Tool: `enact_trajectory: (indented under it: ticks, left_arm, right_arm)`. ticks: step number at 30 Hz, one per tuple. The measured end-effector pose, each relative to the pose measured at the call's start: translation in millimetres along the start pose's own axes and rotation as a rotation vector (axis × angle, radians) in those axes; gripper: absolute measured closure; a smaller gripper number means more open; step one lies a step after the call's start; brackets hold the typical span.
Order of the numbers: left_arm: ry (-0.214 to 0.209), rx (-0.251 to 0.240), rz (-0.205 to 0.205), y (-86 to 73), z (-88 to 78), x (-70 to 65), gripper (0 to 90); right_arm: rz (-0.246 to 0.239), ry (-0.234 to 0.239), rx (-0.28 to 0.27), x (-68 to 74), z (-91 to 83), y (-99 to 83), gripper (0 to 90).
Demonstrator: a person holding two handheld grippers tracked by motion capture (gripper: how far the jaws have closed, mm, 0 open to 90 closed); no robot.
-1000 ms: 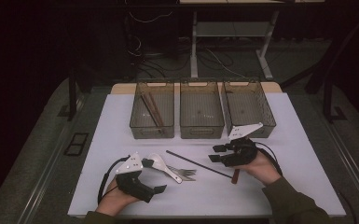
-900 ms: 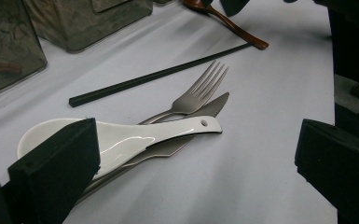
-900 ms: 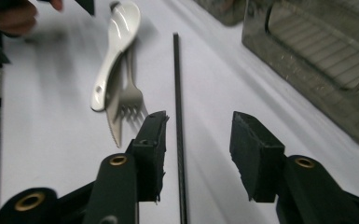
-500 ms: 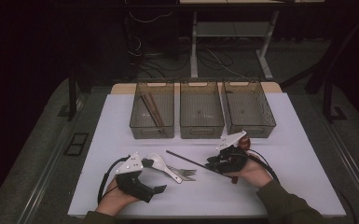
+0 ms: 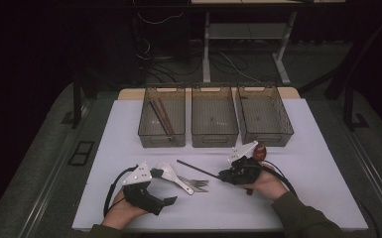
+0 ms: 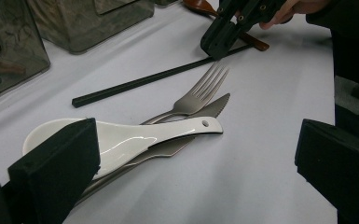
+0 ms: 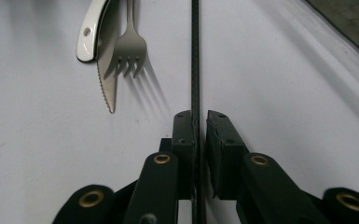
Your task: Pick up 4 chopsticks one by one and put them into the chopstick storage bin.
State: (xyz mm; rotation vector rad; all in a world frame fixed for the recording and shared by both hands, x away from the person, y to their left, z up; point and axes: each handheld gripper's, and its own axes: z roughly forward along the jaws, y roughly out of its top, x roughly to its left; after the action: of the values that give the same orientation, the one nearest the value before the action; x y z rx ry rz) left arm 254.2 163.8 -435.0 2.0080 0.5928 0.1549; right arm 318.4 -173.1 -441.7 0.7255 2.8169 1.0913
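Writing or brand marks cannot be made out anywhere. White table sheet (image 5: 317,188) fills the middle of the high view, grey floor around it and dark room with desk legs and cables along the top. At lower left the left gripper (image 5: 159,187) rests with jaws wide apart, holding nothing; a white ceramic spoon (image 6: 121,140), steel fork (image 6: 200,95) and knife (image 6: 214,106) lie piled between them. Three smoky plastic bins (image 5: 214,124) stand in a row at centre. Right of centre the right gripper (image 7: 199,122) has just been closing, its jaws now nipping the thin black chopstick (image 7: 195,56) lying on the sheet.
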Motion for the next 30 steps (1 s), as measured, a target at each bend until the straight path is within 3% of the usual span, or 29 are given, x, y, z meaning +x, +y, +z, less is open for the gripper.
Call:
enact_trajectory:
  ticks: [6, 10, 18, 30]
  left_arm:
    - [0.000, 0.001, -0.001, -0.1, 0.2, 0.0, 0.0]
    - [0.000, 0.004, 0.002, -0.1, 0.4, 0.2, 0.0]
    - [0.001, 0.003, 0.002, 0.0, 0.6, -0.1, 0.0]
    - [0.000, 0.003, 0.002, 0.0, 0.4, 0.2, 0.0]
  right_arm:
    - [-0.012, -0.004, 0.004, 0.4, 2.3, -1.3, 84.2]
    - [-0.044, -0.020, 0.005, 0.7, 2.8, -1.7, 84.9]
    - [-0.011, -0.004, -0.008, 0.8, 2.7, -3.0, 85.4]
    - [-0.016, -0.017, -0.023, 0.3, -1.6, -0.4, 85.9]
